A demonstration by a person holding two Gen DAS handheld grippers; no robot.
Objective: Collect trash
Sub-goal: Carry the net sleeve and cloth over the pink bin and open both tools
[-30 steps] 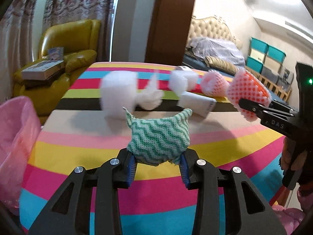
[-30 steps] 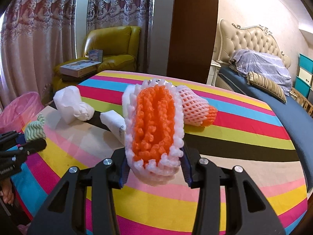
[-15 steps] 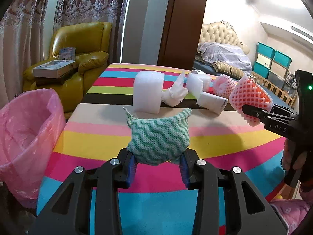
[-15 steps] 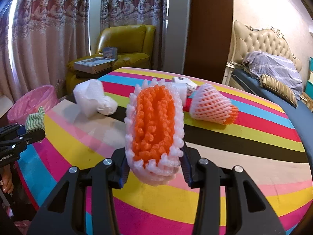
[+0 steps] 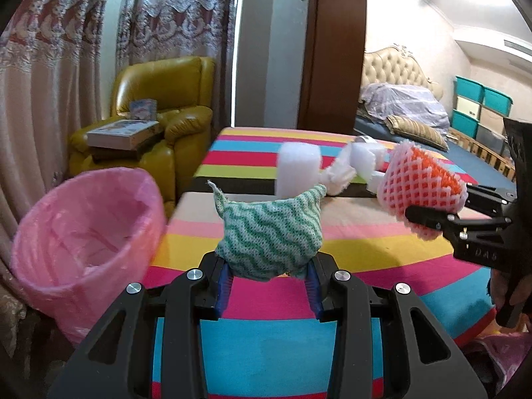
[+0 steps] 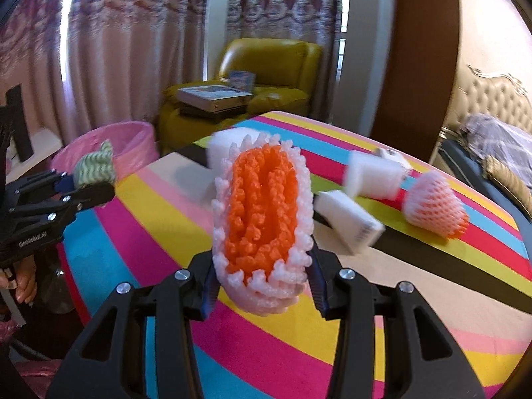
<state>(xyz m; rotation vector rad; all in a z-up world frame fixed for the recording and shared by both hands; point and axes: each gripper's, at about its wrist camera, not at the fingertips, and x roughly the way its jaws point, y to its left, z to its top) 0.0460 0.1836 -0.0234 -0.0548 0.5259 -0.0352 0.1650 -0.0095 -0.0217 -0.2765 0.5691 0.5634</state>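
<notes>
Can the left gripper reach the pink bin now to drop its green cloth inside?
Probably yes. The left gripper holds the green cloth, and the pink bin stands open just beside the table with nothing between them.

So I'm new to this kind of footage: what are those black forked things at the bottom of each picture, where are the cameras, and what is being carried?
No robot here: a person holds a black two-finger gripper in each hand, and a fisheye camera on each looks forward along its fingers.

The left wrist view shows the left gripper clamped on a crumpled green-and-white zigzag cloth. At its right edge you see the other gripper.

The right wrist view shows the right gripper clamped on an orange-and-white foam fruit net; the left one appears at the far left.

Below them is a round table with a rainbow-striped cloth. On it lie white foam blocks and a second foam fruit net. A bin lined with a pink plastic bag stands beside the table.
</notes>
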